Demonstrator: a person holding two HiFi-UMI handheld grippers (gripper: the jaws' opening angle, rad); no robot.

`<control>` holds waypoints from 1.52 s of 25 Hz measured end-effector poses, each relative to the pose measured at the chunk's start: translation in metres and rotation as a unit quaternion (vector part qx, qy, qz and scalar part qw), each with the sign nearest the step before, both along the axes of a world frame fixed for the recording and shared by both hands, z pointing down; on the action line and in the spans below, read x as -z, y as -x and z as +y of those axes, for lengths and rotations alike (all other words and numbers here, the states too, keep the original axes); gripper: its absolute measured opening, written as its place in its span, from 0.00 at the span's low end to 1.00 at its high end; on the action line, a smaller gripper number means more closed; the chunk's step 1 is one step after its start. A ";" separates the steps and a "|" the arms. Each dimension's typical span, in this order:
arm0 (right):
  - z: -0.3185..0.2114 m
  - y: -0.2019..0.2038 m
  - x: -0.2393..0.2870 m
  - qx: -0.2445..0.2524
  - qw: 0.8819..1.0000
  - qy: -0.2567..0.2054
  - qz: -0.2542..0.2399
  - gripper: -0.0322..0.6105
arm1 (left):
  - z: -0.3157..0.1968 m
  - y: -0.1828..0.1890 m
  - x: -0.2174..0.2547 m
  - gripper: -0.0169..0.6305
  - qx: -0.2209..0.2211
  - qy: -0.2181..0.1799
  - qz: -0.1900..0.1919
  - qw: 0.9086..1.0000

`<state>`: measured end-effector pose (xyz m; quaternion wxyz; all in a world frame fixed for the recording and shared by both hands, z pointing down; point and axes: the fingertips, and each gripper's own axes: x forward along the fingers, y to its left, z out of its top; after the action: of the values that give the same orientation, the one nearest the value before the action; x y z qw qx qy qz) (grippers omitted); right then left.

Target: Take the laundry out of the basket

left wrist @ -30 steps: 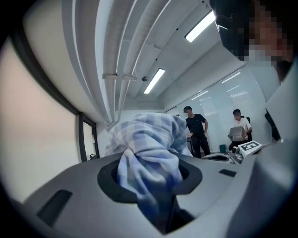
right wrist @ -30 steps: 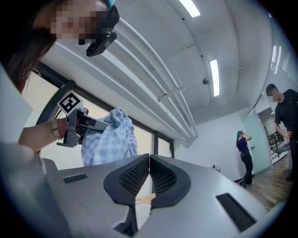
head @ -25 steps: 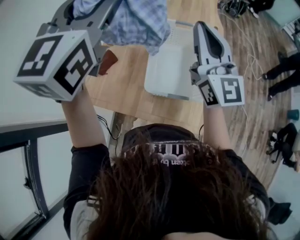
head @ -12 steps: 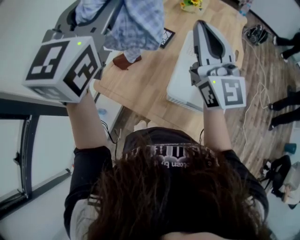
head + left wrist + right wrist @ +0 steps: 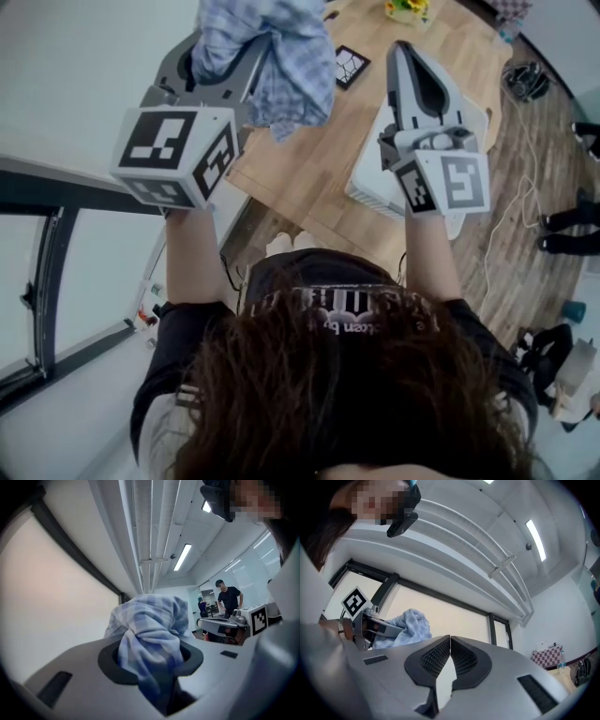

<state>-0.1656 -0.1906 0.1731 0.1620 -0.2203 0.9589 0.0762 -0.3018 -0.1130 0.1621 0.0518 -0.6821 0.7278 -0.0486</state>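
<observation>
1. My left gripper (image 5: pixel 151 654) is clamped on a blue checked cloth (image 5: pixel 149 625), which bunches between the jaws and spills over them.
2. My right gripper (image 5: pixel 449 652) has its jaws pressed together with nothing between them.
3. I hold both high over the wooden table (image 5: pixel 305 178). The cloth hangs in the air, left of the white basket (image 5: pixel 370 180) on that table.

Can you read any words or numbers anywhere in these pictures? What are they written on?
No word or number reads clearly.
The white print on the person's black shirt: upside down and blurred, unreadable.
The marker cubes: black-and-white square patterns only, no letters.
The dark square card on the table: white pattern, too small to read.
The blue checked cloth: no label showing.
</observation>
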 end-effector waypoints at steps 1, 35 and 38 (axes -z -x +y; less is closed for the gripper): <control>0.001 0.001 -0.003 0.000 1.000 0.002 0.002 0.09 | 0.000 -0.001 -0.008 0.25 0.002 0.002 0.004 1.000; 0.000 0.002 -0.043 -0.004 0.999 0.014 0.052 0.09 | -0.005 -0.009 -0.091 0.25 0.065 -0.030 0.041 0.997; 0.000 0.001 -0.043 -0.001 0.999 0.014 0.048 0.09 | -0.007 -0.011 -0.092 0.25 0.068 -0.029 0.039 0.997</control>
<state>-0.1670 -0.1909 0.2160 0.1126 -0.2192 0.9664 0.0738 -0.2908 -0.1195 0.2540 0.0399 -0.6309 0.7748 -0.0047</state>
